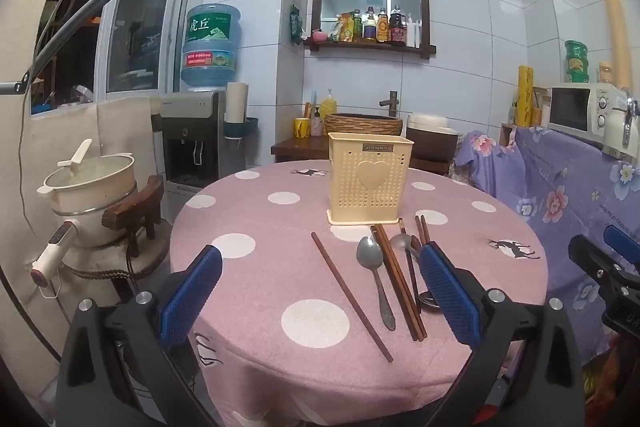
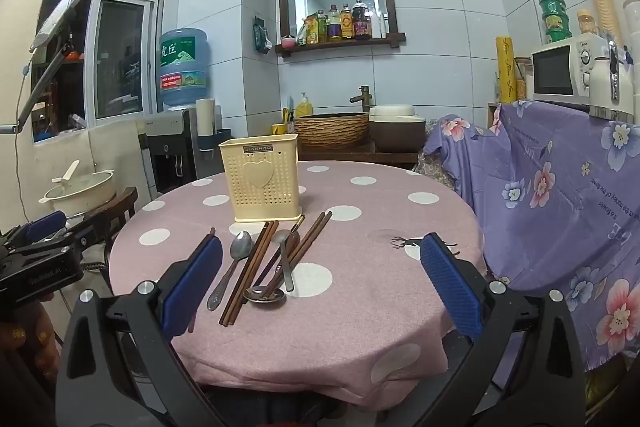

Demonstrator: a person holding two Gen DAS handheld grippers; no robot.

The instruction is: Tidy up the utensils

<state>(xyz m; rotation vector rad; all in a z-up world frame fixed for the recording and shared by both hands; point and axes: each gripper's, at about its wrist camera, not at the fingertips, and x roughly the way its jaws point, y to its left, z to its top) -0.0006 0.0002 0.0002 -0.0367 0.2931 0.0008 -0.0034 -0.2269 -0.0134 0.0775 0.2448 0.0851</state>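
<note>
- Perforated cream plastic utensil holder (image 1: 370,181) with a heart emblem stands mid-frame on the pink polka-dot tablecloth (image 1: 280,307).
- Brown wooden chopsticks (image 1: 398,279) and steel spoons (image 1: 374,275) lie below it.
- Left gripper (image 1: 320,295) and right gripper (image 2: 320,287) are both released, empty.
- Only the right view shows the overturned spoon bowl (image 2: 265,294) whole.

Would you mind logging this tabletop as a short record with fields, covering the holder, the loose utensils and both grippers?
surface: round table with pink polka-dot cloth
holder: cream perforated utensil holder, upright, nothing seen sticking out of it
chopsticks: one lone chopstick lying apart; a pair beside it; more crossed in the pile
spoons: three metal spoons; clearest spoon lies between lone chopstick and pair
left gripper: open, empty, above table's near edge
right gripper: open, empty
progress: no utensil in holder yet
</note>
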